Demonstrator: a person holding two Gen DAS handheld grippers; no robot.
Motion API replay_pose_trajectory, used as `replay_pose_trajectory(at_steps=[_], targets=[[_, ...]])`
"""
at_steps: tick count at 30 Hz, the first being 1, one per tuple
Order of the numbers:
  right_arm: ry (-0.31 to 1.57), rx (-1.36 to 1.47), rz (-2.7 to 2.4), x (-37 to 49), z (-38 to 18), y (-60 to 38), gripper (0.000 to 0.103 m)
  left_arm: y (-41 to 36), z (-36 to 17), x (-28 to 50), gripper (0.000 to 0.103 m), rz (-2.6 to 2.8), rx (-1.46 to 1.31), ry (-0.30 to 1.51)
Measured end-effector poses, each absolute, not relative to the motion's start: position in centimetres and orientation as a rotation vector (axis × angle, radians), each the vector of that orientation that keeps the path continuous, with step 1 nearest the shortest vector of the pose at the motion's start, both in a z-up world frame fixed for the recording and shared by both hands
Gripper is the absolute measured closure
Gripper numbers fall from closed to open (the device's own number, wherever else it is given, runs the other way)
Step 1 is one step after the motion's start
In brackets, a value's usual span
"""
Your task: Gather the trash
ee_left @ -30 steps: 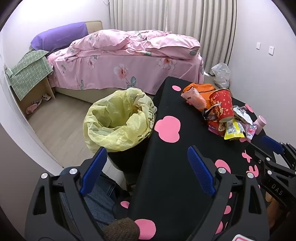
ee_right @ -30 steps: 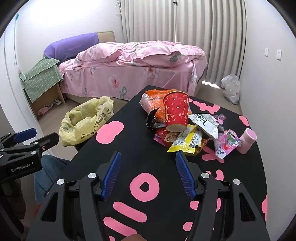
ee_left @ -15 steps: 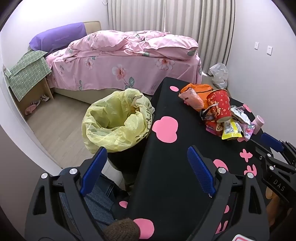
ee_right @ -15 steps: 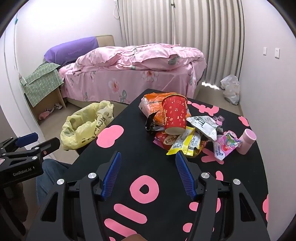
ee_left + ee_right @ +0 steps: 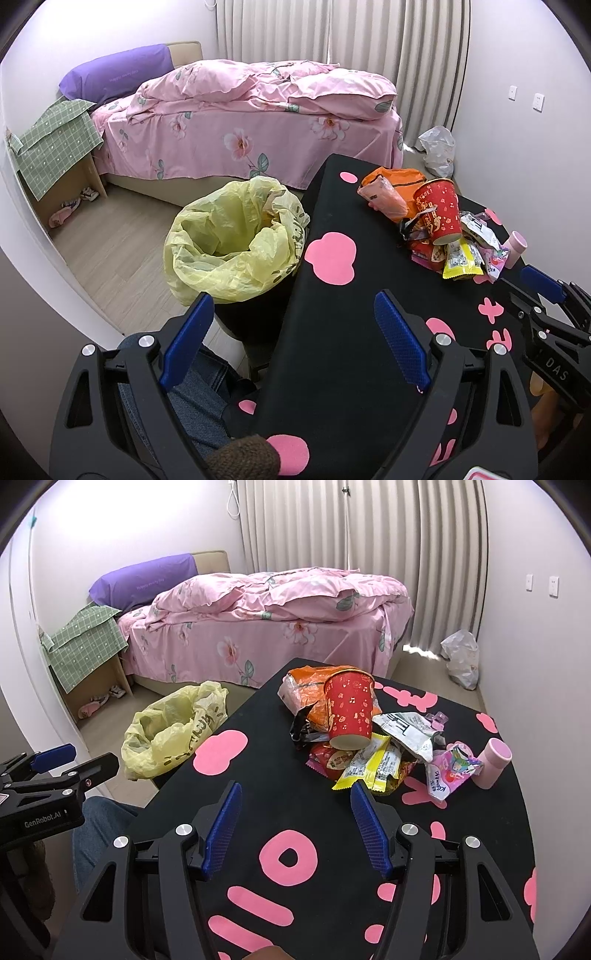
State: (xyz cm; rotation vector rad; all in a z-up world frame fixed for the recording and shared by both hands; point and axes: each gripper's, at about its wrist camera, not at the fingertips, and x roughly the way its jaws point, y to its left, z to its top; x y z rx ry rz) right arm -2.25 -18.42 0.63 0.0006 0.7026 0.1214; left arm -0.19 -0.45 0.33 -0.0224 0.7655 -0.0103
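A heap of trash lies on the black table [image 5: 258, 797] with pink shapes: a red paper cup [image 5: 349, 712] on its side, an orange bag [image 5: 310, 694], a yellow wrapper [image 5: 373, 766], a silver wrapper [image 5: 410, 731] and a pink packet [image 5: 448, 771]. The same red cup [image 5: 439, 210] shows at the right in the left wrist view. A bin lined with a yellow bag [image 5: 232, 243] stands on the floor beside the table's left edge. My right gripper [image 5: 295, 827] is open, short of the heap. My left gripper [image 5: 295, 339] is open over the table's left edge.
A pink cup [image 5: 493, 762] stands right of the heap. A pink bed [image 5: 266, 627] fills the back of the room, with a white plastic bag [image 5: 460, 657] on the floor by the curtain. A person's jeans-clad leg [image 5: 195, 402] is below the left gripper.
Both grippers have drawn back and up a little, so the table and heap look slightly farther. Both stay open and nothing on the table has moved.
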Motion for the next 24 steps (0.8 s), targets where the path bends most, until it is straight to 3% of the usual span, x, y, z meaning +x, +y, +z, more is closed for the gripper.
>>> replay_pose_trajectory(at_steps=[24], targets=[[0.703,-0.001,0.123,-2.24,0.62,-18.34,0.045,-0.31,0.04,-0.08,0.019,-0.013,-0.025,0.773]])
